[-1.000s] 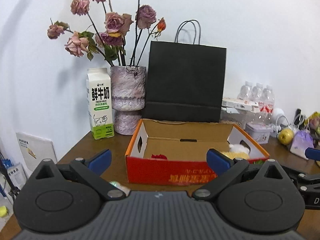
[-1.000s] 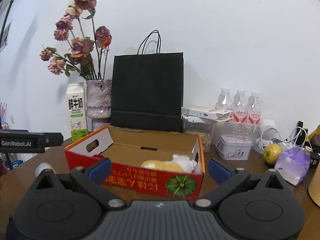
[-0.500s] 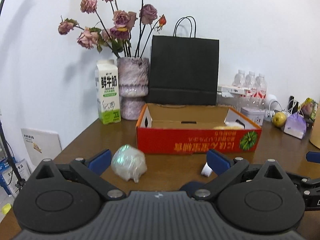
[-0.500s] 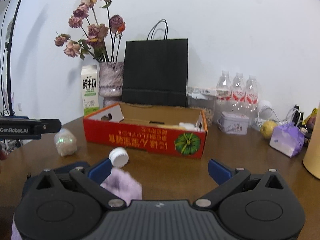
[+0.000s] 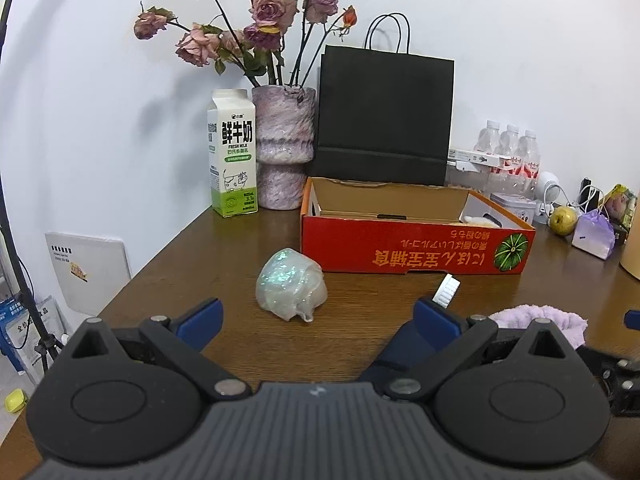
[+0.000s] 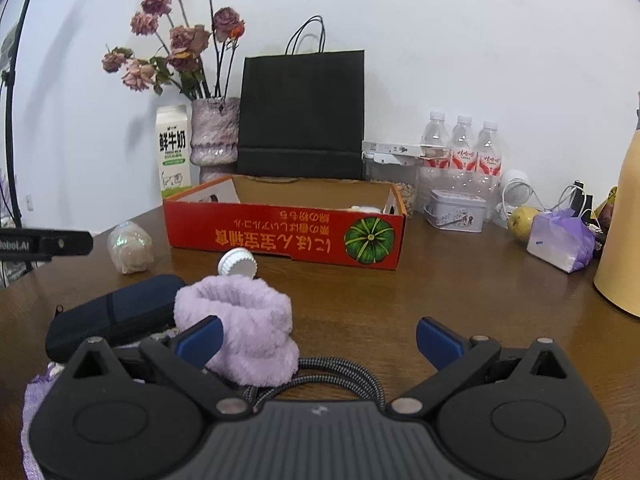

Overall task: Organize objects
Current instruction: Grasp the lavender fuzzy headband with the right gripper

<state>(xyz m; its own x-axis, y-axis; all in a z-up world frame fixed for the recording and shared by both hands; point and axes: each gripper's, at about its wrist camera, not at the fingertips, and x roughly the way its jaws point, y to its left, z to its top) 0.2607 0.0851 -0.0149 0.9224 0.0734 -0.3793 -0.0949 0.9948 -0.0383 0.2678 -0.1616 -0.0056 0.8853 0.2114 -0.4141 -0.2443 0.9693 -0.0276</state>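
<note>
Both grippers idle, jaws spread, nothing held. Right gripper [image 6: 318, 340] hovers low over the tabletop [image 6: 460, 288]; a braided cable [image 6: 340, 376] lies right under it.

Nearest loose item: purple fuzzy band [image 6: 238, 328], just ahead of the right gripper's left finger [image 6: 198, 340], off-centre to the jaws. Dark blue case [image 6: 112, 312] touches it on the left. White cap [image 6: 237, 263] sits just behind, near the front wall of the red box [image 6: 288, 232].

Left gripper [image 5: 316, 322] points at the iridescent wrapped lump [image 5: 291, 289], roughly centred between its fingers but out of reach.

My read: next step is a pick for the box.
- Right: shift left to centre on the fuzzy band, drop straight down, close across its width. It's soft, so close fully. Keep clear of cable and case.
- Left: push forward, close low on the lump; film looks slippery.
- Lift above the box wall before moving in.

The box already holds something white and fluffy at its right end; left end looks free. Milk carton [image 5: 233, 152], vase [image 5: 283, 148], black bag [image 5: 386, 116] behind: not targets.
</note>
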